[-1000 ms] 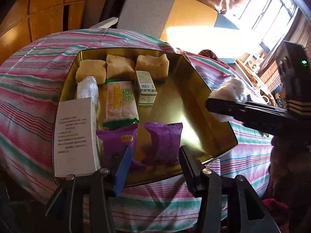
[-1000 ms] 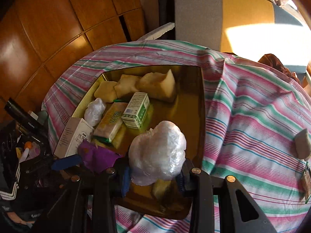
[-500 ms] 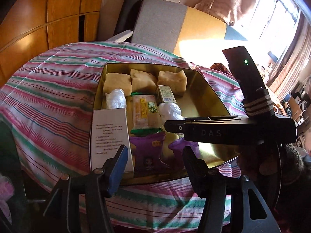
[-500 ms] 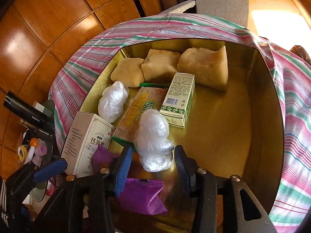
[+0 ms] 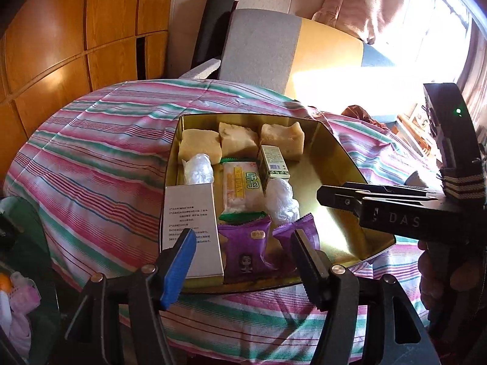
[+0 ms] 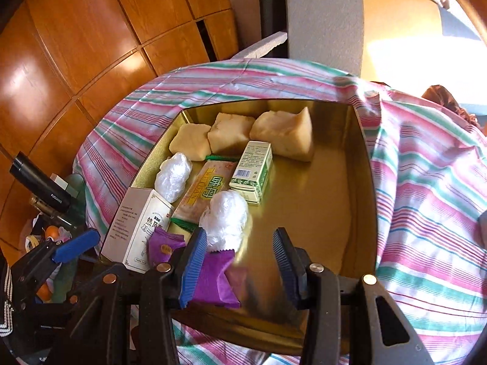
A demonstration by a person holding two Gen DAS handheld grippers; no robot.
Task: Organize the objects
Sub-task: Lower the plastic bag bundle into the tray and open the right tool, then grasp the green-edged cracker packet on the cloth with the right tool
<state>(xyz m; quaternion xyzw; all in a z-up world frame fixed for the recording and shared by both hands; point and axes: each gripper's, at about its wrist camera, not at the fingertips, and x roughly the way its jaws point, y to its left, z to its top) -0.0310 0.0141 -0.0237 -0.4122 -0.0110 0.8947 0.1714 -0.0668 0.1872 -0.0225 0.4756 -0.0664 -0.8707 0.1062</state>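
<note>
2 grippers | left gripper [image 5: 240, 255] jaws opening, empty | right gripper [image 6: 237, 261] jaws apart, empty | white bundle [image 6: 226, 217] upright-ish

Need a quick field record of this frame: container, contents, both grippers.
container: gold tin tray on striped cloth
back row: three pale cake blocks
middle: green-white small box, yellow snack packet, two clear plastic-wrapped lumps
near edge: white carton, two purple packets
left gripper: jaws opening, nothing gripped
right gripper: open, empty; plastic lump lies just ahead
</note>
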